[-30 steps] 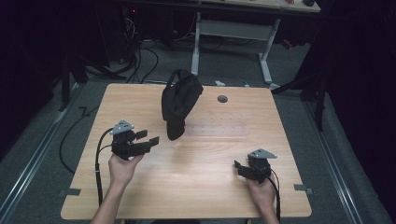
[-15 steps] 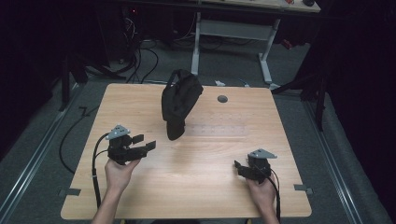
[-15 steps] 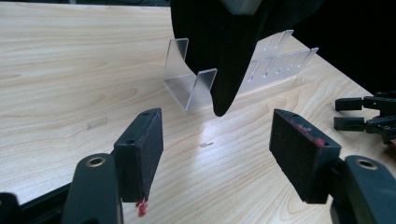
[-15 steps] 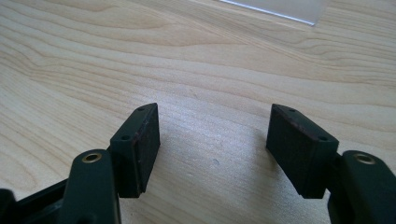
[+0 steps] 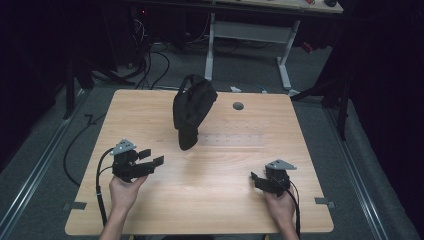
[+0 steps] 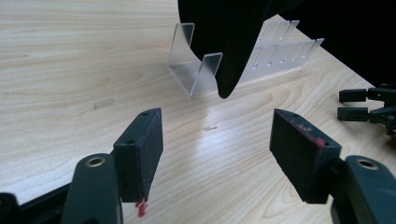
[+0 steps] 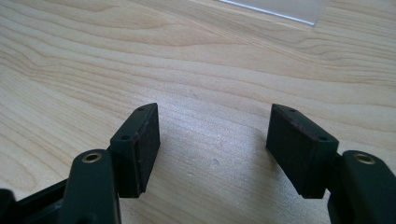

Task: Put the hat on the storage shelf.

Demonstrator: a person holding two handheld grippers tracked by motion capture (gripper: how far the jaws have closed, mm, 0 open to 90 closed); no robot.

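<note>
A limp black fabric bag (image 5: pixel 192 107) hung over a clear ribbed acrylic stand (image 6: pixel 198 70) mid-table (image 5: pixel 215 200), while the left gripper (image 5: pixel 152 157) and right gripper (image 5: pixel 255 178) held their matte rectangular fingers released, grasping nothing.

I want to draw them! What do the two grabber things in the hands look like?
Both are black. The left gripper and right gripper each carry a grey three-cornered plate on top and trail a black cable. Each has two flat, blocky black pads; the left's show red smudges. The forearms are bare, without sleeves.
</note>
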